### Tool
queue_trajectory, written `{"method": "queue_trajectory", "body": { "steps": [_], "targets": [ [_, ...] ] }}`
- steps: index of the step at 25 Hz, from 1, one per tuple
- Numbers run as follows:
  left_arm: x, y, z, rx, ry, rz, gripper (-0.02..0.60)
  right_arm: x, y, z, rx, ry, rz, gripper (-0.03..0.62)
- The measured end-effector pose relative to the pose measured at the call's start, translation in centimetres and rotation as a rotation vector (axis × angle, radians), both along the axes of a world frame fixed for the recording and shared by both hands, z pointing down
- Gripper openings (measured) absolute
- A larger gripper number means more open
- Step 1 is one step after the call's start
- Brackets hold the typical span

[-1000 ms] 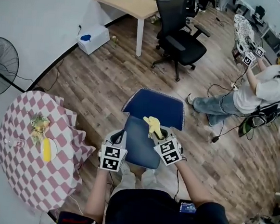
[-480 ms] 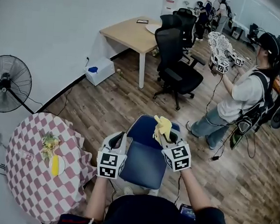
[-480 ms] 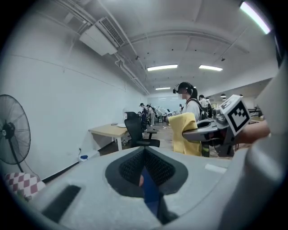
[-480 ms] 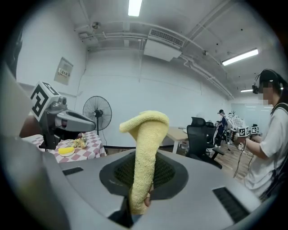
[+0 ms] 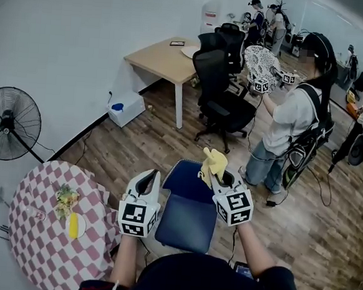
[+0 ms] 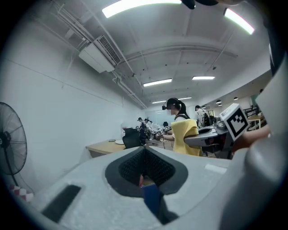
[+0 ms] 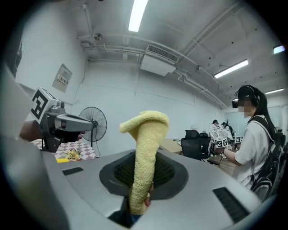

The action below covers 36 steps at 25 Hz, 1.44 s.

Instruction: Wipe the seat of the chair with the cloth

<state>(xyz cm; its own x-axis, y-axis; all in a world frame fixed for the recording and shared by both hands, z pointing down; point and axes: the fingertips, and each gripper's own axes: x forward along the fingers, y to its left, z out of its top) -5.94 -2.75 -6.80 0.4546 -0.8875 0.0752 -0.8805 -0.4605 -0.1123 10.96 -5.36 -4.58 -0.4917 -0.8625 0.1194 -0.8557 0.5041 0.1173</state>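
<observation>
A blue chair (image 5: 188, 217) stands on the wooden floor right in front of me, its seat facing up between and below my two grippers. My right gripper (image 5: 220, 172) is shut on a yellow cloth (image 5: 212, 164), which sticks up from its jaws; in the right gripper view the cloth (image 7: 145, 157) rises as a folded strip from between the jaws. My left gripper (image 5: 146, 181) is held level at the chair's left side, shut with nothing in it. Both grippers are high above the seat.
A round table with a pink checked cloth (image 5: 43, 237) stands at my left, a standing fan (image 5: 8, 124) behind it. Further off are a wooden desk (image 5: 169, 59), black office chairs (image 5: 219, 100) and a person (image 5: 289, 131) holding grippers.
Both grippers have risen from just over the seat to well above it, the yellow cloth going up with the right one. The view has tilted up toward the room.
</observation>
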Motion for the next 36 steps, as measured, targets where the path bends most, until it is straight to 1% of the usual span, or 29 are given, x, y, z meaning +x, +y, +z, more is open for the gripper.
{"method": "queue_trajectory", "body": {
  "steps": [3, 10, 12, 20, 32, 36],
  "targets": [
    [0.6, 0.2, -1.3, 0.031, -0.001, 0.011, 0.018, 0.2, 0.3, -0.8, 0.019, -0.015, 0.002, 0.049],
    [0.2, 0.3, -1.7, 0.077, -0.028, -0.029, 0.018, -0.3, 0.7, -1.1, 0.033, -0.016, -0.01, 0.049],
    [0.1, 0.3, -1.4, 0.074, -0.027, -0.037, 0.018, -0.6, 0.8, -1.0, 0.028, -0.02, -0.015, 0.048],
    [0.1, 0.6, -2.1, 0.077, -0.008, -0.024, 0.018, -1.2, 0.8, -1.8, 0.043, -0.019, -0.042, 0.049],
    [0.6, 0.0, -1.3, 0.074, -0.045, -0.044, 0.018, -0.4, 0.3, -1.9, 0.045, -0.017, -0.025, 0.049],
    [0.9, 0.0, -1.3, 0.069, -0.038, -0.037, 0.018, -0.1, 0.4, -2.0, 0.045, -0.017, -0.018, 0.049]
  ]
}}
